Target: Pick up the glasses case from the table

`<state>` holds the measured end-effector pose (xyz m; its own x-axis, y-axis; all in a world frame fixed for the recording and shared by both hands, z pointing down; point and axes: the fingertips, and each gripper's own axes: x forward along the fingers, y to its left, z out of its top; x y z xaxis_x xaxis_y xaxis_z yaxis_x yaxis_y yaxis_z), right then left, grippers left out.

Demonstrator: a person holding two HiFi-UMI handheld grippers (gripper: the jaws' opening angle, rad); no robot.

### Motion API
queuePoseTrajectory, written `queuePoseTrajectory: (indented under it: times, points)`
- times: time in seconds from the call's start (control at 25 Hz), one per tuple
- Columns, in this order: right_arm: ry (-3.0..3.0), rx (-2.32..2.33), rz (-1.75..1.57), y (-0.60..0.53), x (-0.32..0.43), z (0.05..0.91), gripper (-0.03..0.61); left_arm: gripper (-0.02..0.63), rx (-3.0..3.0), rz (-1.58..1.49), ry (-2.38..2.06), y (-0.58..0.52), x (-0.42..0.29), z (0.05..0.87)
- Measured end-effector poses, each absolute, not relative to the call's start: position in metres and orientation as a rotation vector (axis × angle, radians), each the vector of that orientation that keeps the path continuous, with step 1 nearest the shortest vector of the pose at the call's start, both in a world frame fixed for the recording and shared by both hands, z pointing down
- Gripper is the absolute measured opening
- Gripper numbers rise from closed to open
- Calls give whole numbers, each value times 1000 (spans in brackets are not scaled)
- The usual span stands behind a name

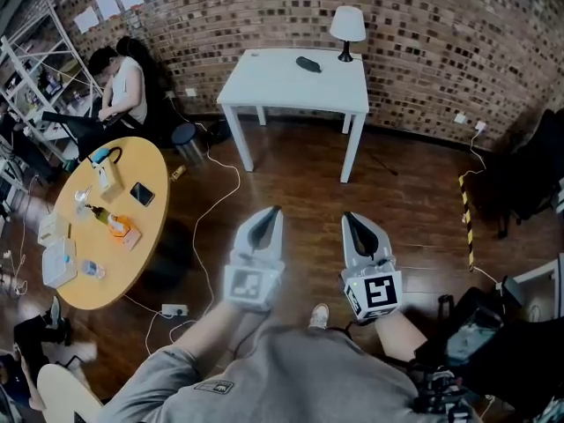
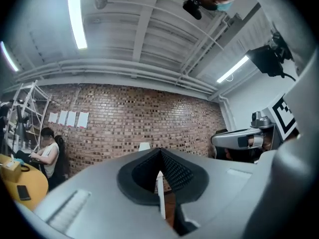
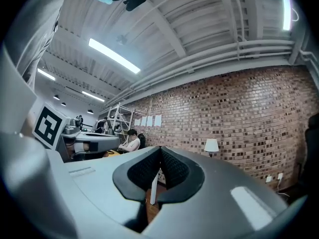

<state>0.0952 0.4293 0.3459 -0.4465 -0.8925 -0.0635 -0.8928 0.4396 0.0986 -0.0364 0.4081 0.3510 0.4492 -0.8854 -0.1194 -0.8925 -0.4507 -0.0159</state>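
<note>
Held level, side by side above the dark wooden floor (image 1: pixel 414 192): left gripper (image 1: pixel 274 211), jaws pressed together on nothing, and right gripper (image 1: pixel 349 217), jaws likewise closed and empty. Well ahead, on the white rectangular bench (image 1: pixel 264 82), toward its far edge: small dark oval glasses case (image 1: pixel 308 63), lying near a white-shaded table lamp (image 1: pixel 347 25).

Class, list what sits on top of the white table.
A dark glasses case and a white-shaded lamp sit on the white table. Nothing covers its top; a far-corner speck is unidentifiable.
</note>
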Motion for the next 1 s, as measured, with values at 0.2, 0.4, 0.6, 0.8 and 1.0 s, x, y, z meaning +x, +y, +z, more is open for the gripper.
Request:
queuePoseTrajectory:
  times: [0.2, 0.4, 0.6, 0.8, 1.0]
  points:
    - [2687, -1627, 183, 384, 125, 354, 14, -2, -2582, 144, 1674, 362, -16, 355]
    - [2702, -1606, 200, 345, 143, 354, 14, -2, -2508, 104, 1697, 322, -1, 351]
    - [2725, -1593, 210, 307, 137, 361, 14, -2, -2475, 183, 1683, 283, 2, 346]
    - [2743, -1610, 234, 256, 133, 367, 14, -2, -2417, 193, 1657, 229, -2, 349]
    - [2748, -1645, 259, 186, 107, 366, 14, -2, -2209, 105, 1429, 164, -17, 323]
